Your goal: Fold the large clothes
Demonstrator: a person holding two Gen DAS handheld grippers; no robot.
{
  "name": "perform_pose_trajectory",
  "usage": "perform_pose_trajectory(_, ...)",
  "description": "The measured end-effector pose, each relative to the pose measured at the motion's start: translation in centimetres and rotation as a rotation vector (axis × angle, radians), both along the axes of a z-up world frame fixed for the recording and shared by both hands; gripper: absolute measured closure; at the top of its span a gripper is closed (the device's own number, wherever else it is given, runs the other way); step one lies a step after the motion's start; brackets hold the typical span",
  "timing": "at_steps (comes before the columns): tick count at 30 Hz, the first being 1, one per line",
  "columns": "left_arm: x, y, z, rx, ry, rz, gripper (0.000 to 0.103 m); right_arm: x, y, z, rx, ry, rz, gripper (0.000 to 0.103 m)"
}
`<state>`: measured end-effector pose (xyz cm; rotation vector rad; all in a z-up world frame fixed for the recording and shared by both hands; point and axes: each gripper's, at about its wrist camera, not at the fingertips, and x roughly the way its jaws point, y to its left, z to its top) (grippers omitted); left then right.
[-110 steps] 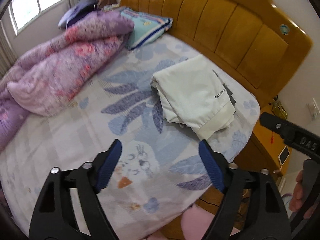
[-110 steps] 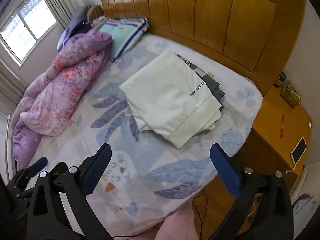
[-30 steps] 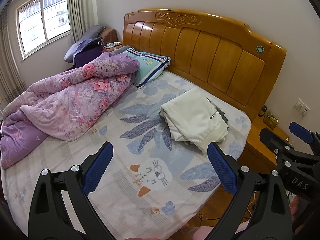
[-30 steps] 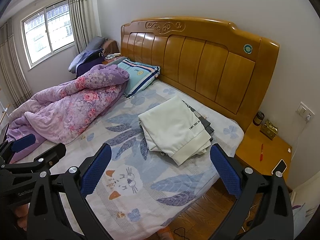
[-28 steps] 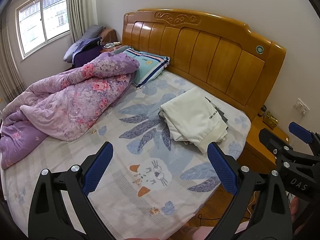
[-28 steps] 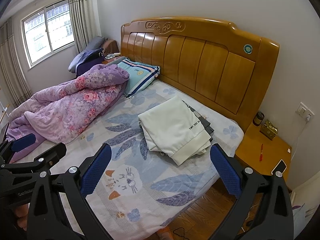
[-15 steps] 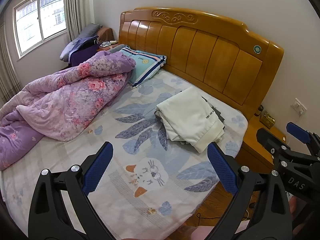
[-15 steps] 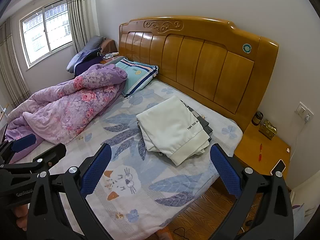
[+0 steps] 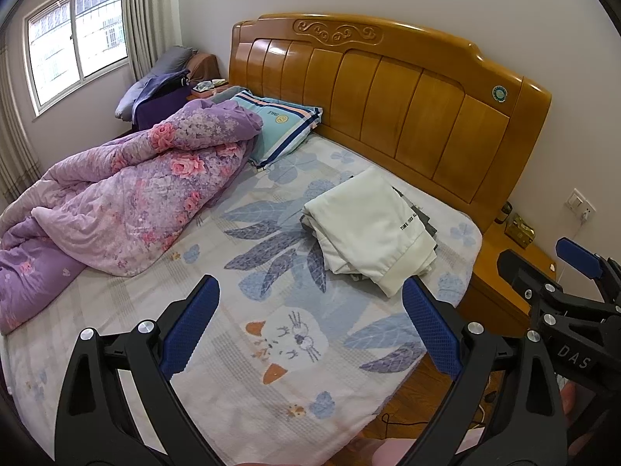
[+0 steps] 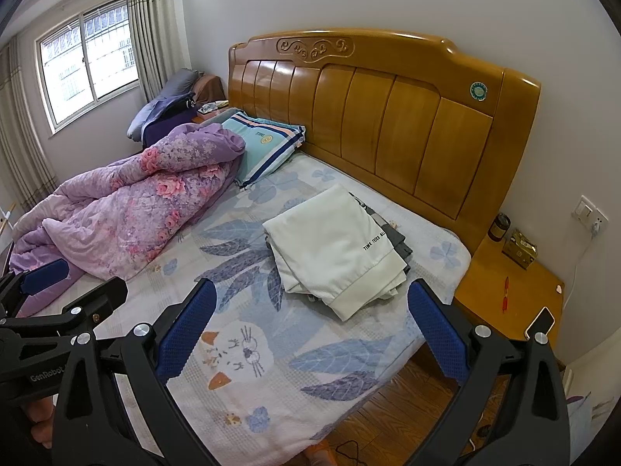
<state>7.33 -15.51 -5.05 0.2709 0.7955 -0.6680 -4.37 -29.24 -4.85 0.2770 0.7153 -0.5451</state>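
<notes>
Both the left gripper (image 9: 310, 326) and right gripper (image 10: 308, 324) hang apart, empty, low in frame; the folded cream garment (image 10: 333, 248) lies mid-frame on the bed (image 10: 271, 388), so folding looks finished.

Soft daylight from the window (image 9: 77, 44); sharp focus, strong fisheye bending, dark corners.

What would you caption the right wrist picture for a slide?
Open right gripper above a patterned bed, facing a folded cream garment beside a purple quilt.
</notes>
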Motion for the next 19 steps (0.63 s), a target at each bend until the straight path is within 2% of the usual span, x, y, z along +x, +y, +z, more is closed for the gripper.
perform_pose_trajectory(8,0.15,0.23,-0.15,-0.002,0.001,-0.032,0.007,0.14,-0.02,-0.30,0.006,-0.004,-0.007,0.008)
perform_pose_trajectory(19,0.15,0.25,-0.54,0.040,0.016,-0.056,0.007,-0.48,0.22,-0.65,0.026,-0.006,-0.027,0.008)
